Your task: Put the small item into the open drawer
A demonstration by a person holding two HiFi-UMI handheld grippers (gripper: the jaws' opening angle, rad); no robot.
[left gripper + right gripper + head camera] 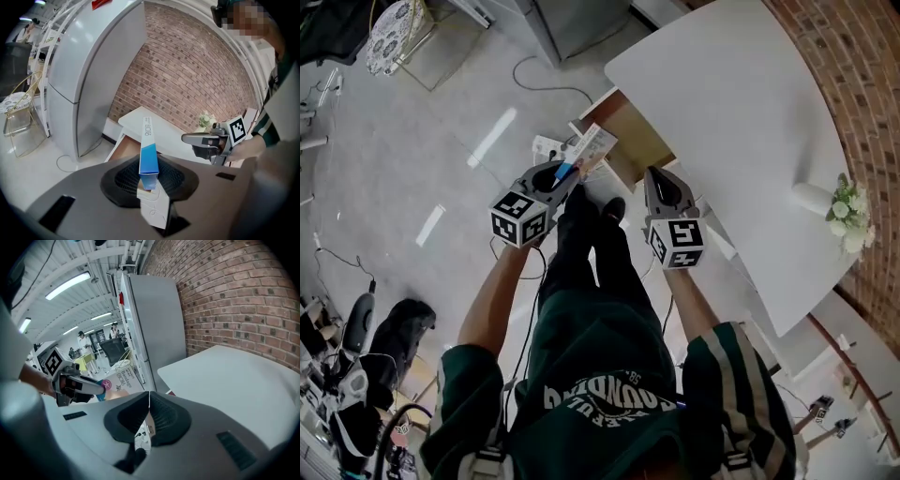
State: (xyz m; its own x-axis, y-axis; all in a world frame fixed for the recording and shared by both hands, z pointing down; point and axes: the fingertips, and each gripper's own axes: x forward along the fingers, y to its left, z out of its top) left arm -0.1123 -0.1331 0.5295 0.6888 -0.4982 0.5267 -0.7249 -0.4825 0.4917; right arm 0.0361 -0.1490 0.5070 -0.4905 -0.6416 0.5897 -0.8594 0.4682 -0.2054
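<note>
A long white and blue box (592, 149) is pinched at its blue end in my left gripper (570, 172). It sticks out over the floor beside the open drawer (630, 141), whose brown inside shows under the white table (741, 122). In the left gripper view the box (148, 145) stands up between the jaws of that left gripper (149, 174), with the drawer (125, 149) beyond it. My right gripper (651, 174) hangs to the right, near the drawer's front corner, with its jaws together and nothing in them. The right gripper view shows the right gripper (149, 399) shut and the box (117, 379) at the left.
A grey fridge (89, 84) stands left of the table, against a brick wall (187, 79). A vase of flowers (842, 208) sits at the table's far end. A cable (539, 80) and a small white thing (546, 146) lie on the floor. My shoe (614, 208) is just below the drawer.
</note>
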